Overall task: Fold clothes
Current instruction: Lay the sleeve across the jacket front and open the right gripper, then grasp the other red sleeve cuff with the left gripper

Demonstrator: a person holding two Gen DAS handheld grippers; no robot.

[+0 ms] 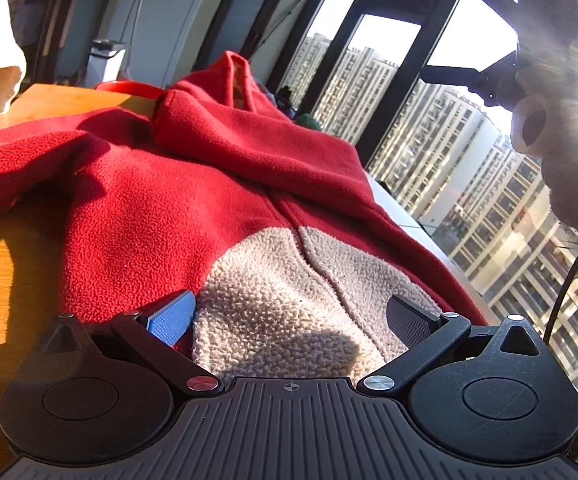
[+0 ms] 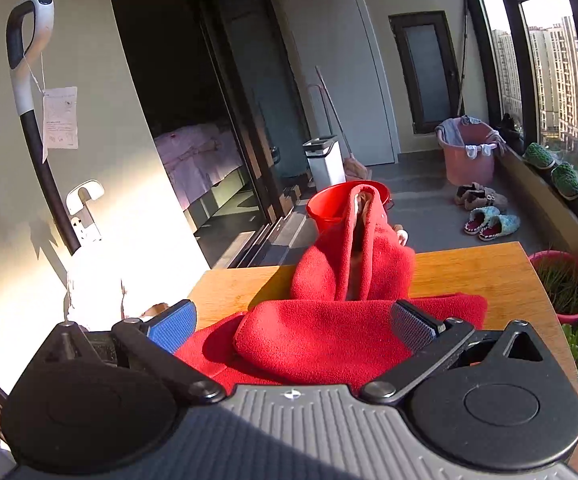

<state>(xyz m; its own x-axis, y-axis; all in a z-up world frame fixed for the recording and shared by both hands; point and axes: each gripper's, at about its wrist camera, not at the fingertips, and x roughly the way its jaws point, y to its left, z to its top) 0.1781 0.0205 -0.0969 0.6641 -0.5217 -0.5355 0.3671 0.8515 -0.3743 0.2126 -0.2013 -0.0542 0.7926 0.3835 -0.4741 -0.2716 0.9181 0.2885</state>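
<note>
Left gripper (image 1: 289, 316) jaws apart, straddling the beige lower panel of the red fleece jacket (image 1: 217, 184), nothing pinched. Right gripper (image 2: 293, 326) jaws apart too, a red folded layer between and just ahead of them. Jacket lies bunched on the tabletop (image 2: 481, 276), collar standing up beyond the jaws. Risk: thick fleece means grabbing one layer only, or slipping; pulling could drag the heap off the edge.

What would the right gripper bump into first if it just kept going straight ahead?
Most likely the red fleece. The right gripper is open, and a folded part of the garment lies between its fingers on the table. Beyond it the fleece rises in a hump. Depth is hard to judge here.
</note>
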